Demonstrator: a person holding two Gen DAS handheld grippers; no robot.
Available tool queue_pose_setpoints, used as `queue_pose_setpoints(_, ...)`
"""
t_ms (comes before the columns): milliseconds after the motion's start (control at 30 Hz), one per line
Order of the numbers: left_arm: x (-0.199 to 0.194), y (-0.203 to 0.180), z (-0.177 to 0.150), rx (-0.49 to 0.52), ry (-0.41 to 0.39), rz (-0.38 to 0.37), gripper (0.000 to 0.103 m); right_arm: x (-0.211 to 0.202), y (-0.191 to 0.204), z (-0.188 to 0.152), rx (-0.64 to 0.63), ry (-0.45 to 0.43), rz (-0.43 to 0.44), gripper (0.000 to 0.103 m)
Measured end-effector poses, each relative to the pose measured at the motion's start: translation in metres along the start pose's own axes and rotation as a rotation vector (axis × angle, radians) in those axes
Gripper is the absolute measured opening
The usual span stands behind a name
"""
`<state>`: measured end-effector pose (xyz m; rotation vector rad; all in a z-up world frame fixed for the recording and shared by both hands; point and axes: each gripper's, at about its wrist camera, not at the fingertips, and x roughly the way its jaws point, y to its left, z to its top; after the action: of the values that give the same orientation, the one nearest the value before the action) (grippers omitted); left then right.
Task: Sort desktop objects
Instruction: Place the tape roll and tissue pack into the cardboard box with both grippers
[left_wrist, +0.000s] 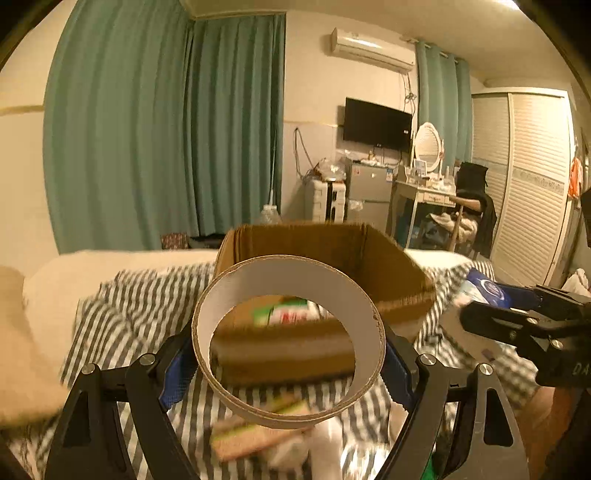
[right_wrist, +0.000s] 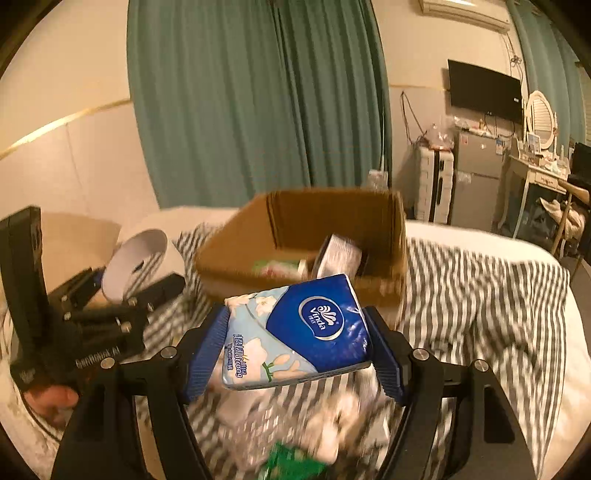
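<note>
**Both grippers loaded, box straight ahead**

We hold one thing in each hand above the striped bed (left_wrist: 122, 295). Our left gripper (left_wrist: 288, 354) stands wide, its blue pads pressed on the outer wall of a cardboard ring (left_wrist: 288, 295), an empty tape core, open side facing the camera. Our right gripper (right_wrist: 295, 339) is clamped across the short sides of a blue tissue pack (right_wrist: 295, 332), which sits tilted between the pads.

The cardboard box (left_wrist: 388, 266) lies just beyond both, open at the top, with a few packets already inside.

We judge the ring light and fairly stiff, though thin-walled: squeezed harder across its width it would go oval or buckle, so a gentle hold suits it. The tissue pack is light and soft, with a slick plastic wrap; it gives under the pads and could slide or twist, and its tilt hints at that. A hold near the middle of the pack is safest
</note>
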<state>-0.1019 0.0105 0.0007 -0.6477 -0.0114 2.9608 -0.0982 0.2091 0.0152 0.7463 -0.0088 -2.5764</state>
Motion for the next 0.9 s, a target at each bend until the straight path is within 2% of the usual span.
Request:
queue_pose_setpoints(133, 0.038, -0.002, 0.021, 0.006, 0.005, 0.0, 0.086, 0.036, -0.016, 0.033, 0.03, -0.013, 0.002, 0.072)
queue_pose_setpoints(267, 0.086, 0.001, 0.031, -0.004, 0.058, -0.002, 0.086, 0.07, -0.036, 0.054, 0.067, 0.002, -0.003, 0.072)
queue_pose_setpoints(500, 0.13, 0.001, 0.021, -0.004, 0.1, -0.027, 0.086, 0.105, -0.064, 0.059, 0.14, -0.003, 0.007, 0.075)
queue_pose_setpoints(567, 0.139, 0.001, 0.019, -0.008, 0.118, -0.001, 0.095, 0.109, -0.068, 0.059, 0.164, -0.008, 0.001, 0.083)
queue_pose_setpoints(600, 0.142, 0.001, 0.019, -0.01, 0.125, 0.017, 0.103, 0.108, -0.069, 0.059, 0.171, -0.019, -0.007, 0.089)
queue_pose_setpoints(633, 0.142, 0.002, 0.018, -0.017, 0.125, 0.038, 0.103, 0.105, -0.07, 0.056, 0.177, -0.029, -0.018, 0.091)
queue_pose_setpoints(733, 0.136, 0.005, 0.017, -0.042, 0.151, 0.037, 0.103, 0.095, -0.073, 0.057, 0.188, -0.037, -0.027, 0.091)
queue_pose_setpoints(900, 0.099, 0.01, 0.015, -0.065, 0.129, 0.046, 0.103, 0.056, -0.07, 0.049, 0.209, -0.06, -0.038, 0.091)
